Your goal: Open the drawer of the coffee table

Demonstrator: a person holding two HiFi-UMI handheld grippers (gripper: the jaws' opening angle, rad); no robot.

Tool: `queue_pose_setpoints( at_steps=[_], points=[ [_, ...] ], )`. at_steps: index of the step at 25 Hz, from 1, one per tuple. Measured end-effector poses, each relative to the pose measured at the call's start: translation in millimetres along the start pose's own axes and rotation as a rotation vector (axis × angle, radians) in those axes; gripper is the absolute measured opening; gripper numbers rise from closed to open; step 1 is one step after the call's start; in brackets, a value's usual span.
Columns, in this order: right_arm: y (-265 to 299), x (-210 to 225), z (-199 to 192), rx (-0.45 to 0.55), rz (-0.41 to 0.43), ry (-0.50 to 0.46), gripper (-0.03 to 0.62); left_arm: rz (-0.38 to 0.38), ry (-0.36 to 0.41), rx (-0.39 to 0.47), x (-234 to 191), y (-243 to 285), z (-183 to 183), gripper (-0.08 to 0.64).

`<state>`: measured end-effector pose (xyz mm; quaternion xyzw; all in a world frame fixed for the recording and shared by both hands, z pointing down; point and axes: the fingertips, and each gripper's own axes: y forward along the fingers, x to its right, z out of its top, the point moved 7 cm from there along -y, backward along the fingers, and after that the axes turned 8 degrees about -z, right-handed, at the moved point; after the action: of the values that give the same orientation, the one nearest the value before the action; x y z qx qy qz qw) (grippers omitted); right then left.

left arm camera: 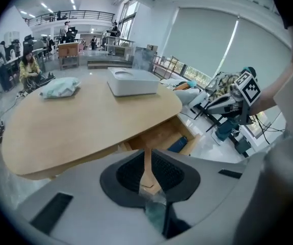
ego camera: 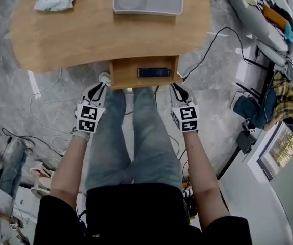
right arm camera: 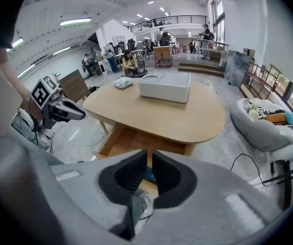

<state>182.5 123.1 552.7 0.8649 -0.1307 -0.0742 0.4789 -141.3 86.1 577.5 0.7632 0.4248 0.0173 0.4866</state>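
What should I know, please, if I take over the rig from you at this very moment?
Left gripper: shut on the drawer at its left front corner.
Right gripper: jaws nearly together at the right front corner, apparently on the front edge too.
Drawer: pulled out from under the coffee table; a dark blue item lies inside.
Done: the drawer stands open.
Left: probably only to let go with both grippers; pull further if more opening is wanted.

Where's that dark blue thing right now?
In the head view the dark blue thing lies inside the open drawer under the coffee table's near edge, between the left claw and the right claw.
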Motion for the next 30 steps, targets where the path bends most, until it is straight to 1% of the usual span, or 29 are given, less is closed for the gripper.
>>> queue_pose_setpoints(
  at_steps=[3,5,9,12,16,19,21,26,28,30],
  points=[
    [-17,-7,28,0.048,-0.003,0.015,0.002,-0.029,-0.011,0.062,2,-20,23,0.03],
    [-28,-12,44,0.076,-0.006,0.023,-0.002,-0.04,-0.02,0.099,3,-34,37,0.021],
    [-52,-21,75,0.119,-0.008,0.033,-0.002,-0.035,-0.012,0.172,6,-63,72,0.015],
    [-72,-29,101,0.156,-0.005,0.039,-0.002,-0.038,0.016,0.204,12,-87,97,0.015],
    [-98,-40,129,0.198,-0.003,0.05,-0.002,-0.047,0.041,0.225,21,-119,120,0.015],
    [-123,-46,152,0.236,-0.003,0.054,-0.002,-0.022,0.057,0.267,28,-144,142,0.015],
    [-140,-48,170,0.271,-0.011,0.055,-0.002,-0.004,0.065,0.28,32,-158,157,0.015],
    [-175,-51,215,0.347,-0.021,0.048,-0.002,-0.02,0.088,0.327,45,-192,190,0.015],
    [-189,-51,228,0.371,-0.022,0.054,-0.002,-0.013,0.098,0.34,52,-209,204,0.015],
    [-204,-50,241,0.399,-0.02,0.052,-0.002,-0.005,0.104,0.38,58,-227,224,0.015]
  ],
)
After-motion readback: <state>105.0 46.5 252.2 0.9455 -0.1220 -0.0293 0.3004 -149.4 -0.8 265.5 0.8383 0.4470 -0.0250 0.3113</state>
